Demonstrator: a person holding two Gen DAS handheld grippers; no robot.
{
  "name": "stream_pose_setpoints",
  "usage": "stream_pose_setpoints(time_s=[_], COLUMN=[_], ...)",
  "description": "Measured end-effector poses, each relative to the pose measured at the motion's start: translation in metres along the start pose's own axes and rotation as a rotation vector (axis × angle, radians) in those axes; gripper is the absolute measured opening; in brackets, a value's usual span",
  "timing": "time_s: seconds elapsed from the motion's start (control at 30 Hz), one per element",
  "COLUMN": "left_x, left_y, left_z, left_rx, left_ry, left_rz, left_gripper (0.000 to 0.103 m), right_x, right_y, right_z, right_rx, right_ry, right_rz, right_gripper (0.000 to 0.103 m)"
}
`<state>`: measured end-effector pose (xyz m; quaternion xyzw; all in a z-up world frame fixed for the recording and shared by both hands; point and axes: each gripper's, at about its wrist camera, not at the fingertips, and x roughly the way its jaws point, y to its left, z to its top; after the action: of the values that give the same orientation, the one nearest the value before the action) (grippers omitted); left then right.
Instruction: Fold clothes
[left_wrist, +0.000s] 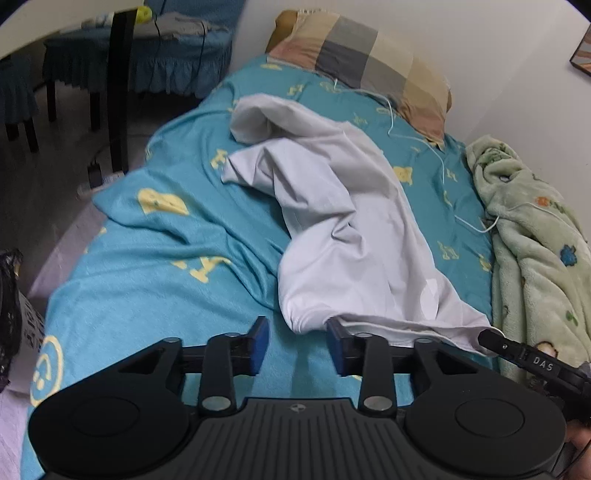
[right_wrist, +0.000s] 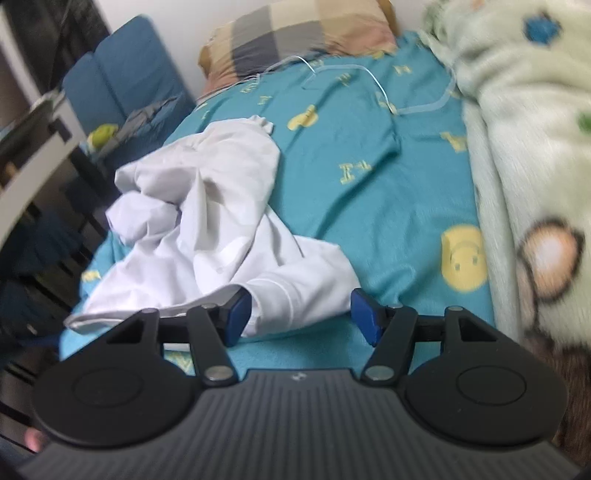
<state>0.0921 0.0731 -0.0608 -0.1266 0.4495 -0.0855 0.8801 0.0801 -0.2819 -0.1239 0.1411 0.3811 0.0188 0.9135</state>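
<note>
The white letters "DAS" stand on a black gripper finger (left_wrist: 532, 356) poking in beside the green blanket (left_wrist: 535, 236). The yellow marks on the blue sheet (left_wrist: 147, 236) are too blurry to read.

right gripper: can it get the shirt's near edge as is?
Probably yes. The right gripper stands open with the white shirt edge already lying between its pads, nothing covering it. The left gripper is open beside it, clear of that spot.

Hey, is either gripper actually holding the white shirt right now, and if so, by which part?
Neither. The left gripper is open beside the white shirt; the right gripper is open around its near edge without pinching.
</note>
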Motion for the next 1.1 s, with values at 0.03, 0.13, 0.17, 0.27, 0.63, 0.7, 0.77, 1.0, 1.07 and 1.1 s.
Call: stream_pose_setpoints(time_s=[0.03, 0.13, 0.17, 0.27, 0.63, 0.7, 0.77, 1.0, 1.07, 1.1], left_x=[0.000, 0.002, 0.005, 0.015, 0.059, 0.064, 0.068, 0.083, 0.083, 0.082], left_y=[-0.002, -0.011, -0.016, -0.035, -0.116, -0.120, -0.120, -0.080, -0.060, -0.049], left_z=[0.001, 0.004, 0.004, 0.001, -0.040, -0.047, -0.050, -0.026, -0.021, -0.019], left_rx=[0.019, 0.093, 0.126, 0.246, 0.666, 0.698, 0.702, 0.471, 0.371, 0.314], left_ry=[-0.015, -0.056, -0.070, -0.105, -0.121, -0.118, -0.122, -0.015, 0.013, 0.021], left_rz=[-0.001, 0.006, 0.010, -0.009, -0.058, -0.048, -0.015, 0.129, 0.196, 0.221], left_gripper=[0.047, 0.053, 0.055, 0.060, 0.066, 0.066, 0.066, 0.064, 0.063, 0.065], right_x=[0.001, 0.004, 0.004, -0.004, -0.041, -0.043, -0.045, -0.062, -0.069, -0.071], right_y=[0.005, 0.017, 0.018, 0.018, 0.030, 0.030, 0.030, 0.023, 0.020, 0.019], right_z=[0.001, 0.003, 0.004, 0.008, 0.010, 0.010, 0.010, 0.011, 0.011, 0.012], right_rx=[-0.037, -0.111, -0.108, -0.074, -0.038, -0.030, -0.020, 0.021, 0.029, 0.032], right_ry=[-0.017, -0.067, -0.080, -0.118, -0.232, -0.240, -0.244, -0.327, -0.367, -0.381], right_rz=[-0.025, -0.093, -0.091, -0.042, 0.115, 0.127, 0.139, 0.167, 0.157, 0.148], right_gripper=[0.061, 0.032, 0.023, 0.009, 0.006, 0.006, 0.006, 0.006, 0.006, 0.006])
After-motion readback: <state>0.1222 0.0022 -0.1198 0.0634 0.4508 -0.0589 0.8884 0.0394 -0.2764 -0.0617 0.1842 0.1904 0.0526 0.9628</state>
